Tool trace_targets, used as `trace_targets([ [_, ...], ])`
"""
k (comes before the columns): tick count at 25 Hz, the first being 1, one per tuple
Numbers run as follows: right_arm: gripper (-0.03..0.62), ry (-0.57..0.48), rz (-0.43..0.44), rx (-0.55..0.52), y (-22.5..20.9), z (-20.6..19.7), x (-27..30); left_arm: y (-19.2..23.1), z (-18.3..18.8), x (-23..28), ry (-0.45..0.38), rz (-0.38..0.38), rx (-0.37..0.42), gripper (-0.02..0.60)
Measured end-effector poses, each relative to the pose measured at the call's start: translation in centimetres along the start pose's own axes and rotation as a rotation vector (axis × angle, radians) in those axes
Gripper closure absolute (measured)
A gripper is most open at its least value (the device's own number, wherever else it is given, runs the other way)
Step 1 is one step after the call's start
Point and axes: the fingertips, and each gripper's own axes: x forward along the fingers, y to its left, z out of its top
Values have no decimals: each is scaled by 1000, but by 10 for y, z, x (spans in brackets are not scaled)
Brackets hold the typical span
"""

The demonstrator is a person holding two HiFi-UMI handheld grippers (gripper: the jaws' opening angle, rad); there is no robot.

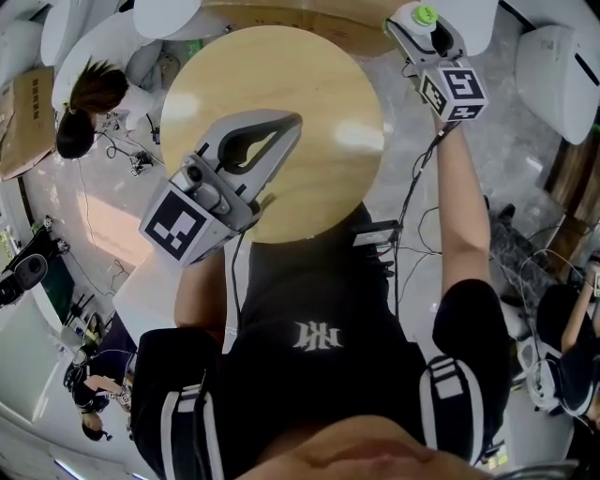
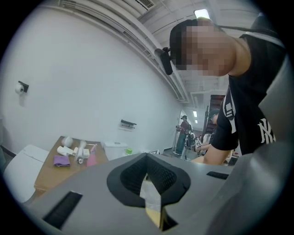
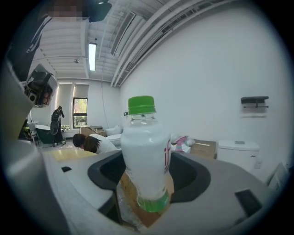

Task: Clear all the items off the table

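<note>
Black shirt [image 1: 309, 375] fills the lower part of the head view, closest of all, with a white emblem of interlocked letters [image 1: 317, 335] on the chest. In the left gripper view the same emblem reads like "NY".

Beyond the shirt lies the round wooden tabletop [image 1: 309, 84]. A person in a white top [image 1: 103, 66] crouches on the floor off the tabletop's left side.

Over the near half of the tabletop hangs the left gripper [image 1: 289, 127], its marker cube [image 1: 178, 230] showing black squares on white. Its fingers are clenched tip to tip with nothing between them.

Just past the tabletop's far right rim, over the floor, the right gripper [image 1: 427, 28] is held up at arm's length. Its fingers are clamped on a plastic bottle [image 3: 144, 151], which stands upright between them.

That bottle looks milky white, with a green band round its foot and a green screw cap [image 3: 141, 104]. Red lettering [image 3: 166, 153] runs along its side. Only a sliver shows, something like "if", and the rest curves out of sight.
</note>
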Motion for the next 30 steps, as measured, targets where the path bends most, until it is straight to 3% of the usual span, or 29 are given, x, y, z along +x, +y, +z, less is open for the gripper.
trace_targets([
  [7,293,8,-5,19,-26,-22,35,9,1,15,-7,8,-11,569],
  [21,293,73,-30,47,-47,-100,84,29,-43,12,57,46,-67,569],
  [30,289,60,-37,51,-42,-98,93,31,-47,0,51,52,-69,569],
])
